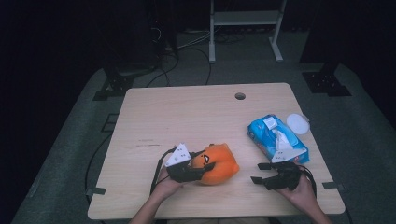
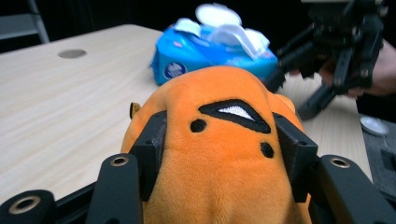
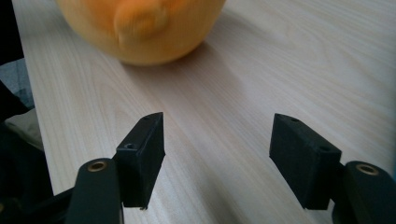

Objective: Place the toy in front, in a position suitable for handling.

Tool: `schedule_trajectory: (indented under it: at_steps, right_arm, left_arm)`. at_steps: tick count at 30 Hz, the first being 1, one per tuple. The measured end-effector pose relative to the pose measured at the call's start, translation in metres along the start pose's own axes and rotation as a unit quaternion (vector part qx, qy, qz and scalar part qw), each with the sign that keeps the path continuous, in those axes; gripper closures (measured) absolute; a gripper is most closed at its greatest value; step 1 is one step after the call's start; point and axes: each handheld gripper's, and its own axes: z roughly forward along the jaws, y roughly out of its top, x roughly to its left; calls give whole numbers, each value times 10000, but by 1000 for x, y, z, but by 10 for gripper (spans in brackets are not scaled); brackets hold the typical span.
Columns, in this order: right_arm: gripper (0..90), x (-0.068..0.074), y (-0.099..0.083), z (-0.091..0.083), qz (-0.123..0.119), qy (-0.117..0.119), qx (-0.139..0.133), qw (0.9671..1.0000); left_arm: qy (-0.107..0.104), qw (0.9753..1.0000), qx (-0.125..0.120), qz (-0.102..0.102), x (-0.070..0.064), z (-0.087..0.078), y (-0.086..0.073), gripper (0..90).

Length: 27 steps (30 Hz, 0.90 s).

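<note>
While the lines below go thing by thing, every one keeps to what shows on the table.

Plush toy: an orange stuffed toy (image 1: 217,163), rounded and soft with a short fuzzy nap, lying on the near middle of the table; black embroidered marks and a white-filled eye shape show on it in the left gripper view.
Left gripper: the left gripper (image 1: 196,171), black hard plastic with a grey three-cornered plate on top, has its jaws clamped on the toy from both sides, the pads pressed into the plush.
Right gripper: the right gripper (image 1: 264,173), of the same black angular build, rests low near the table's front right; its jaws stand wide apart with bare wood between them, apart from the toy.
Table: a light wooden table (image 1: 196,116) with fine straight grain, rounded corners and a round cable hole near its far edge.
Wipes pack: a glossy blue pack of wet wipes (image 1: 275,138) on the right side, its flap open and a white sheet crumpled out of the top, just beyond the right gripper.
Lid: a round white lid (image 1: 298,123) just beside the pack's far end.
In the way: the right gripper sits between the person's right hand (image 1: 303,191) and the toy.
</note>
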Motion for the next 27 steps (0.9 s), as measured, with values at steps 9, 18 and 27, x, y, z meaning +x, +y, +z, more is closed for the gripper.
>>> schedule_trajectory:
  at_steps: [9, 18, 27]
  right_arm:
    - [348, 2, 1, -13, -10, -100, -292, 9995]
    - [342, 2, 17, -39, -169, -592, -1055, 9925]
    - [345, -34, 22, -70, -1, -1445, -1434, 9791]
  left_arm:
    - [-197, 9996, 112, 140, -3, 6, -11, 390]
    - [-277, 9994, 181, 143, -1, 5, -13, 321]
    - [-300, 9990, 233, 240, -2, 6, -12, 292]
